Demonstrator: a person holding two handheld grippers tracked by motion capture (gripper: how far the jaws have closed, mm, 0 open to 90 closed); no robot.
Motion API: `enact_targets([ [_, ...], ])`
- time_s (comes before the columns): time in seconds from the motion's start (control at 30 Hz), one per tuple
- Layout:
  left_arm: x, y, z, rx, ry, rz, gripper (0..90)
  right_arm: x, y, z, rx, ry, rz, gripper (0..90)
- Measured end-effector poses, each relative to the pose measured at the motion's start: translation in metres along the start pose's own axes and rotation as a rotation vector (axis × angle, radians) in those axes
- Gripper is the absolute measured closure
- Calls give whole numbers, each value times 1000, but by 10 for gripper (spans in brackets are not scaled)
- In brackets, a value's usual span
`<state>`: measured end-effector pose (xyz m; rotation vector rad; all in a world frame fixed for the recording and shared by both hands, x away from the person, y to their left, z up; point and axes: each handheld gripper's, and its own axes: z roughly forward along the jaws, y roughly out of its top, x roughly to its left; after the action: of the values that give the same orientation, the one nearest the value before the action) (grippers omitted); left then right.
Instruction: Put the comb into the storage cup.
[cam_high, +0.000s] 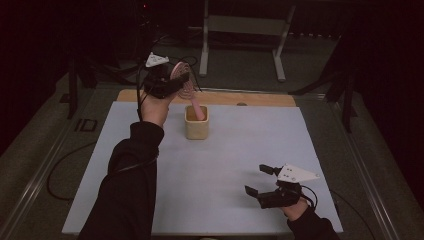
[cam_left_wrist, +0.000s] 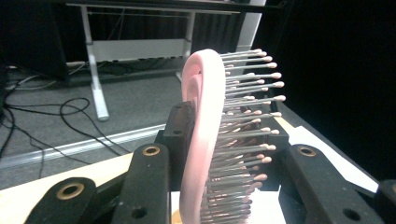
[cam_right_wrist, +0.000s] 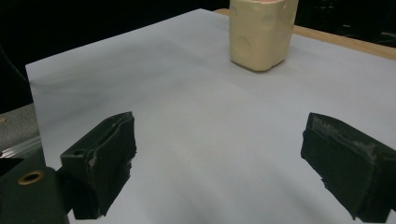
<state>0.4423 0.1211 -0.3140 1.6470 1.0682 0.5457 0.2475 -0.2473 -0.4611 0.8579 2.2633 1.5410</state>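
- My left claw (cam_high: 172, 82) grips one pink hairbrush (cam_high: 186, 90), its handle inside one cream cup (cam_high: 196, 128).
- My right claw (cam_high: 261, 181) rests wide, empty, on the surface (cam_high: 210, 170).

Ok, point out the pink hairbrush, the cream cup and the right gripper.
pink hairbrush (cam_left_wrist: 203, 140), left gripper view, pink back edge of its head.
cream cup (cam_high: 196, 129), high view, front wall.
right gripper (cam_right_wrist: 219, 163), right gripper view, midway between its open jaws.

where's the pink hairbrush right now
In the high view the hairbrush is at the table's far left, its head clamped in the left gripper and its handle down in the cream cup.
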Motion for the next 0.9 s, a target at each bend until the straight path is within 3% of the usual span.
enact_targets([
  [0.07,2,-4,2,-4,-5,-22,661,0,0,1,2,4,2,96],
  [0.9,8,-35,30,42,-3,-40,661,0,-1,1,4,10,-5,96],
])
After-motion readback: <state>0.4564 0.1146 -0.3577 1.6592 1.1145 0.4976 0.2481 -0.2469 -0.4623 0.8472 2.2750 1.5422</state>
